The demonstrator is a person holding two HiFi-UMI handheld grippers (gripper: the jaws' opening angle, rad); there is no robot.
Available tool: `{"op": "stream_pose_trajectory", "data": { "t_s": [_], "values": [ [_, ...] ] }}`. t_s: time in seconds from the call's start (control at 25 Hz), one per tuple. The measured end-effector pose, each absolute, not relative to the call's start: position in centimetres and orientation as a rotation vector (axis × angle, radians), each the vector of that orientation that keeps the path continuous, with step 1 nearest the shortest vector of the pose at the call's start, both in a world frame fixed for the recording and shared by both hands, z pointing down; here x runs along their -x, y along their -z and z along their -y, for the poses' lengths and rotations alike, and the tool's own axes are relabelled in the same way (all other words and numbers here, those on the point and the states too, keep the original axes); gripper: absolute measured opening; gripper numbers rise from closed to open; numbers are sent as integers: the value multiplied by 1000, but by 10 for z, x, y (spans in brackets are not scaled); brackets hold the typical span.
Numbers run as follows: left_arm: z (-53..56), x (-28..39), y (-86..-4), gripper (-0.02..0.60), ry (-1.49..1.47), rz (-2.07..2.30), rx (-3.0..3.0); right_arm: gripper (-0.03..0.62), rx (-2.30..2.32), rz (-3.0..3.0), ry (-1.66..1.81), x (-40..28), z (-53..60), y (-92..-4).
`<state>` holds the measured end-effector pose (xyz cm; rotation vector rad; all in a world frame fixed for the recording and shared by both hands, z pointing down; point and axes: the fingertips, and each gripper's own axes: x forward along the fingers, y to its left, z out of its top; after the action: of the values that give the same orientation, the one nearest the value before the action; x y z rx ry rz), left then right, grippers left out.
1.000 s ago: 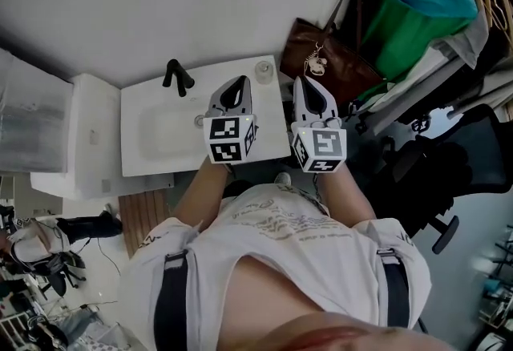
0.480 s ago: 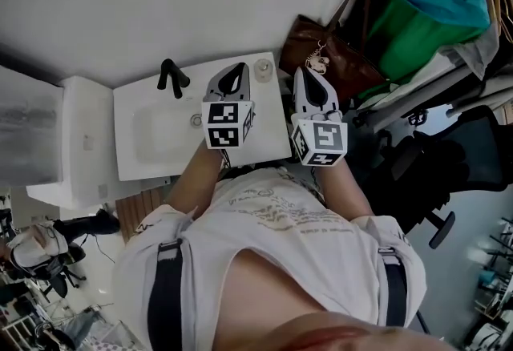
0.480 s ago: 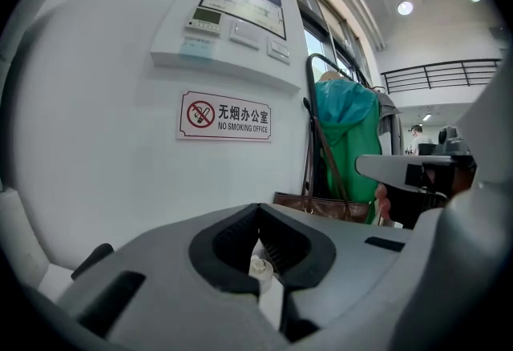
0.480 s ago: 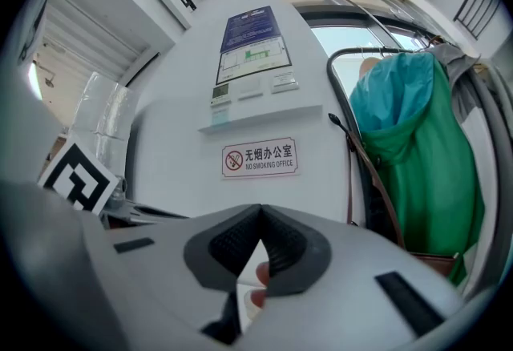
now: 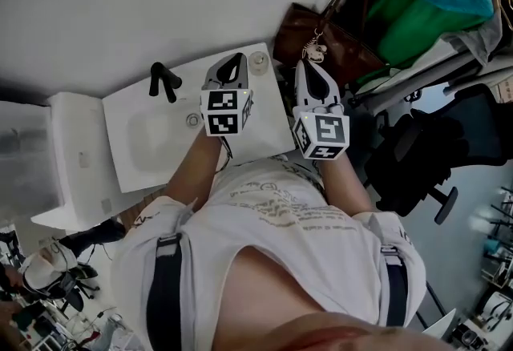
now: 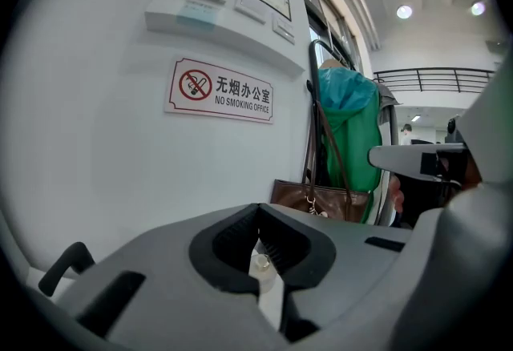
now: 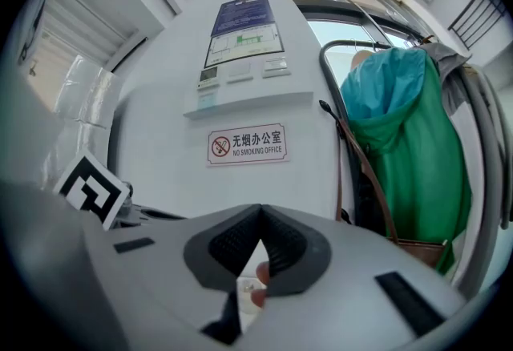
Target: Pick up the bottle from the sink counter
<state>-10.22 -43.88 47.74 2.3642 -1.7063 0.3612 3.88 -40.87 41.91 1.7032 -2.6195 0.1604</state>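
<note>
Bottle (image 5: pixel 259 61) stands untouched on the worktop (image 5: pixel 268 129).
Head view: it is just ahead-right of the left tool (image 5: pixel 233 62), beside the right tool (image 5: pixel 312 73). Left gripper view: jaws together, empty, bottle straight ahead. Right gripper view: jaws together. Probably light, slick; grip its body.

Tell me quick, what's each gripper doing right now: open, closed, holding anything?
Left gripper: closed, holding nothing.
Right gripper: closed, holding nothing.
</note>
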Motion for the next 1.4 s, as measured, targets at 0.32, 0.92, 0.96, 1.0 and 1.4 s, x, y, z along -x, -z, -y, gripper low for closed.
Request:
{"op": "stream_pose_trajectory", "data": {
  "t_s": [0.32, 0.92, 0.96, 1.0, 1.4],
  "values": [
    [461, 86, -510, 21, -420, 1636, -2400, 21, -1772, 2525, -178, -59, 410, -431],
    [486, 68, -565, 123, -545, 1494, -2437, 21, -1844, 2405, -210, -84, 407, -445],
    [487, 67, -570, 130, -556, 1484, -2440, 21, -1846, 2401, -209, -85, 406, -445],
    [487, 65, -575, 141, -567, 1467, -2442, 21, -1847, 2397, -210, -85, 406, -446],
    [491, 53, -629, 236, -696, 1371, -2392, 21, -1865, 2353, -224, -92, 401, -453]
  ]
}}
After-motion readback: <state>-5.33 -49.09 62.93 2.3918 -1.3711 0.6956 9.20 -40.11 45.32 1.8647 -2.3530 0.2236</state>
